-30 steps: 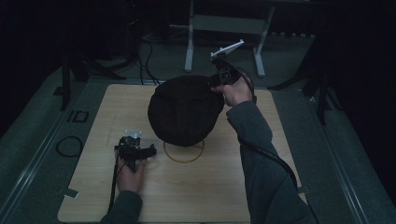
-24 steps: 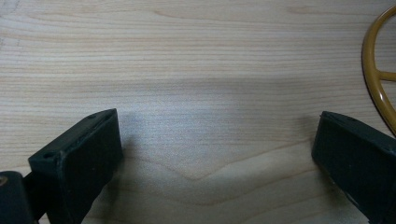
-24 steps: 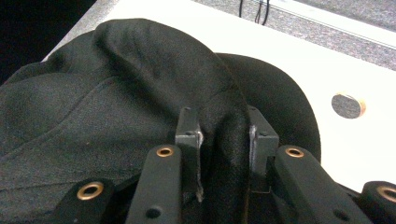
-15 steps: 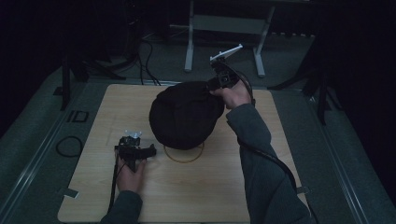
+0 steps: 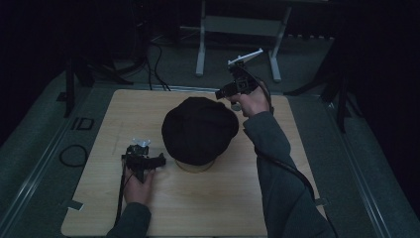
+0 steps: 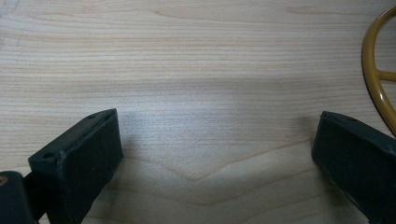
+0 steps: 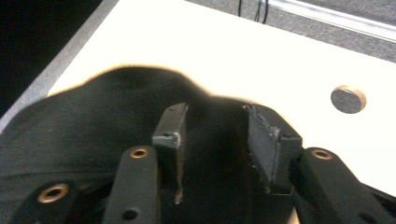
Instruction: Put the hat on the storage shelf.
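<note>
High view. A black cap (image 5: 199, 130) sat on a round stand (image 5: 194, 164) near the middle of the wooden table (image 5: 99, 208), its crown domed upward and the stand's ring showing just under its near edge. The right gripper (image 5: 221, 93) was held at the cap's far right rim, just beside the cloth and pointing toward it; the cap lay to the near left of that gripper. The left gripper (image 5: 159, 161) rested low on the table at the cap's near left, close to the stand. The right gripper was judged the nearer one to the cap itself.

Left gripper view. The left gripper's (image 6: 215, 154) jaws stood wide apart over bare wood with nothing between them; part of the stand's yellow ring (image 6: 373, 88) curved in at the right edge, apart from the jaws.

Right gripper view. The right gripper's (image 7: 212, 126) jaws had just been opening, and they stood parted with the cap's black cloth (image 7: 93, 130) directly ahead and below. No fold was seen pinched between the pads, though dark cloth lay in the gap behind them.
</note>
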